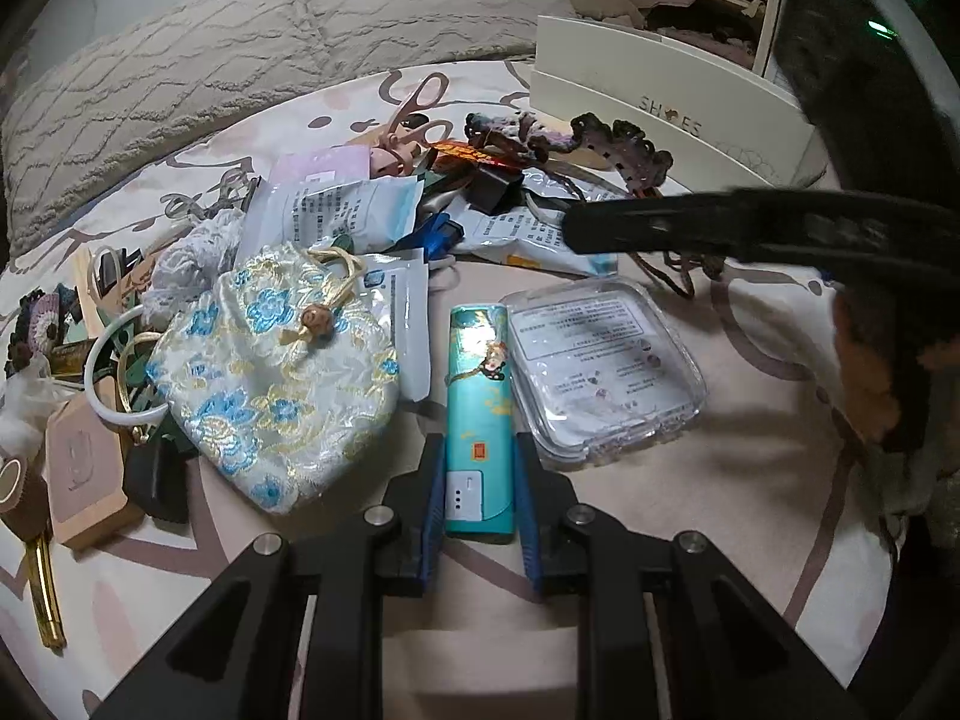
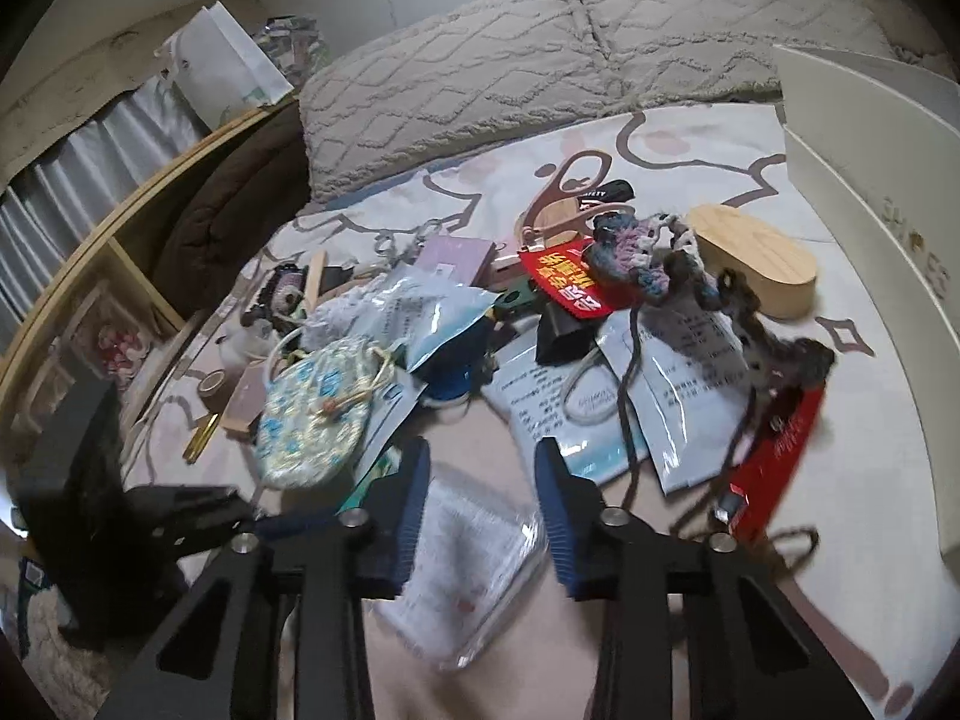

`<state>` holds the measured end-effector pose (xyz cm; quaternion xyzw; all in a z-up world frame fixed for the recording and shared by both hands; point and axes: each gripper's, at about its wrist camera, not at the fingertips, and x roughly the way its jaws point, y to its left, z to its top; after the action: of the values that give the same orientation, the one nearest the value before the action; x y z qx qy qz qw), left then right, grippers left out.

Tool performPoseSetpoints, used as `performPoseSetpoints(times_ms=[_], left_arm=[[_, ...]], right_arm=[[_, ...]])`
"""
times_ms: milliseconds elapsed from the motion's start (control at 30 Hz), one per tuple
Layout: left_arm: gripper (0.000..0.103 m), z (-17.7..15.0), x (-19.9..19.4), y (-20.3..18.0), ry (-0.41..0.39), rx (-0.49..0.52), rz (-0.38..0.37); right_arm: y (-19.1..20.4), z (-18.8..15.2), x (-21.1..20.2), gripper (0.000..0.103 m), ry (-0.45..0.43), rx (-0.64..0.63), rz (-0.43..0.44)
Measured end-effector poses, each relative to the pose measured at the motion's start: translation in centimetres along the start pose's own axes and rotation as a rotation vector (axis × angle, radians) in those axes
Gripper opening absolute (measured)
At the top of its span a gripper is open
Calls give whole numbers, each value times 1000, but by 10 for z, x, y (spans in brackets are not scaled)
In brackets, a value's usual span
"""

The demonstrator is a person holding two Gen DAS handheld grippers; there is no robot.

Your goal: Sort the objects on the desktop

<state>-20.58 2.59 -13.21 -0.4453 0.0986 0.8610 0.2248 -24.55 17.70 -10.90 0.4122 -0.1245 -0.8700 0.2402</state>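
Setting: bedroom, with a bed [image 1: 600,630] covered by a pale sheet printed with brown outlines, and a grey textured pillow [image 1: 240,48] at the far edge.
Clutter: a loose pile of small desktop things lay spread across the sheet.
Left gripper [image 1: 478,498]: its blue-padded fingers [image 1: 433,504] were closed narrow on the near end of a slim teal rectangular box with gold print [image 1: 478,414].
Teal box position: it lay between a white brocade drawstring pouch with blue flowers [image 1: 270,384] and a clear plastic case with a printed label [image 1: 600,372], just beside both.
Right gripper [image 2: 483,516]: its fingers stood apart above the clear plastic case [image 2: 468,576], which was seen blurred between them; no pad pressed on it.
Right of the pile: a white cardboard shoe box [image 1: 660,96] stood open.
Far side: a light wooden oval box [image 2: 756,264], a crocheted multicoloured strip [image 2: 660,264], red packets [image 2: 570,282] and white printed sachets [image 2: 690,372].
Left edge: a white ring [image 1: 114,372], a small wooden block [image 1: 84,474] and a gold pen [image 1: 45,594].
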Motion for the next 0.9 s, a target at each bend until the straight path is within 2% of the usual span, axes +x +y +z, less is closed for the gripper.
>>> performPoseSetpoints(times_ms=[167,300,533,767,900], left_arm=[[22,-1,-1,1,-1,-11,-8],[22,-3,-1,1,3,-13,-8],[22,-10,-4,-8,8,-7,-28],[22,-16,-11,-14,19,-37,-45],[22,-23,-20,-19,27,-72,-57]], right_arm=[[4,-1,27,17,67,-18,15],[14,-12,31,17,85,-61,6],[9,-29,21,17,102,-26,61],[9,-42,7,17,104,-25,75],[6,-44,-17,17,52,-36,41]])
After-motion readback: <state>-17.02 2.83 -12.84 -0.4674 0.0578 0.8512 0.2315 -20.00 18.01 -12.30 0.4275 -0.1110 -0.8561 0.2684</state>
